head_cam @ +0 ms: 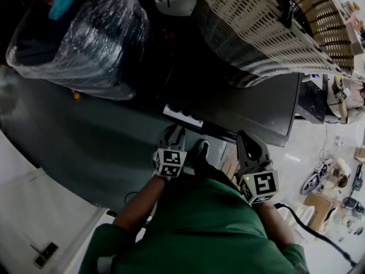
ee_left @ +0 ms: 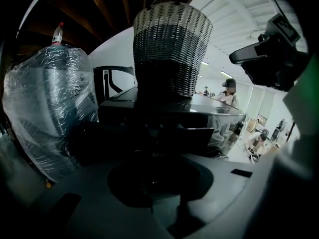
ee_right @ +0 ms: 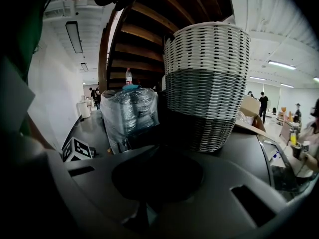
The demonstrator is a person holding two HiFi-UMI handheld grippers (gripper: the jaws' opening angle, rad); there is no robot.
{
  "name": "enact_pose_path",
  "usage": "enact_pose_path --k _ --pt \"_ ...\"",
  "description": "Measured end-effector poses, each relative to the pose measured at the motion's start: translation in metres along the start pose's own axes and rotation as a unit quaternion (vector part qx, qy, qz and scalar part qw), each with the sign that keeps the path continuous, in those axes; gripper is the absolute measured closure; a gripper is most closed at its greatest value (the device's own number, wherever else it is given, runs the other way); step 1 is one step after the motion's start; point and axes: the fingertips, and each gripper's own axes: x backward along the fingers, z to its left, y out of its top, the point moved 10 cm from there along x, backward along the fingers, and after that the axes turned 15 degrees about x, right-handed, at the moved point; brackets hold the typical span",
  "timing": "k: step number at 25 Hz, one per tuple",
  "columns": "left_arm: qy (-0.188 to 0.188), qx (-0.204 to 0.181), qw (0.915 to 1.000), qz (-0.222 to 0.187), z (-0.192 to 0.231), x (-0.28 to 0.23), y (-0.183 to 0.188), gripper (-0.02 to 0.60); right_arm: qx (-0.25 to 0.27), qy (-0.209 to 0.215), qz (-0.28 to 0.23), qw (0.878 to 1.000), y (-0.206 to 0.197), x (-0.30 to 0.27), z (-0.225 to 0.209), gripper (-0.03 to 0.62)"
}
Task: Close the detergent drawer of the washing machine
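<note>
Dark grey floor [head_cam: 68, 147] spreads beside the washing machine [head_cam: 256, 107], whose detergent drawer [head_cam: 182, 117] sticks out at the front. The left gripper [head_cam: 176, 128] hovers just before it, fingers clenched on nothing. The right gripper [head_cam: 243, 135] is nearby, also clenched and empty. A wicker basket [head_cam: 262, 33] stands on top.

You're standing in a big open work hall, more a lab or test floor than a home. A washing machine [head_cam: 251, 110] with a wicker laundry basket [head_cam: 262, 33] on top sits under a wooden staircase [ee_right: 149, 29], with a plastic-wrapped bundle [head_cam: 80, 39] at your ten o'clock. At your four o'clock, cardboard boxes [head_cam: 319, 207] and cables [head_cam: 322, 236] litter the pale floor. Farther off, strip lights [ee_right: 75, 36] line a white ceiling and people [ee_right: 262, 101] stand about.
</note>
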Motion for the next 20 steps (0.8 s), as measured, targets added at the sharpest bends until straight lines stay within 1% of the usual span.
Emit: enact_pose_path --k 7,11,15,18,20 --pt "-0.003 0.004 1.0 0.002 0.0 -0.015 0.015 0.494 0.004 -0.001 0.003 1.0 0.002 -0.006 -0.006 0.572" --pt "-0.002 0.007 1.0 0.0 0.0 -0.024 0.021 0.494 0.006 0.005 0.02 1.0 -0.001 -0.01 -0.011 0.572" --pt "0.003 0.01 0.9999 0.002 0.0 -0.032 0.028 0.487 0.001 0.0 0.004 1.0 0.005 -0.019 -0.017 0.572" --pt "0.001 0.014 0.9999 0.007 0.0 -0.033 0.027 0.483 -0.001 0.001 0.003 1.0 0.005 -0.024 -0.021 0.572" --pt "0.001 0.01 0.9999 0.008 0.001 -0.032 0.03 0.483 -0.002 0.003 0.004 1.0 0.006 -0.029 -0.024 0.572"
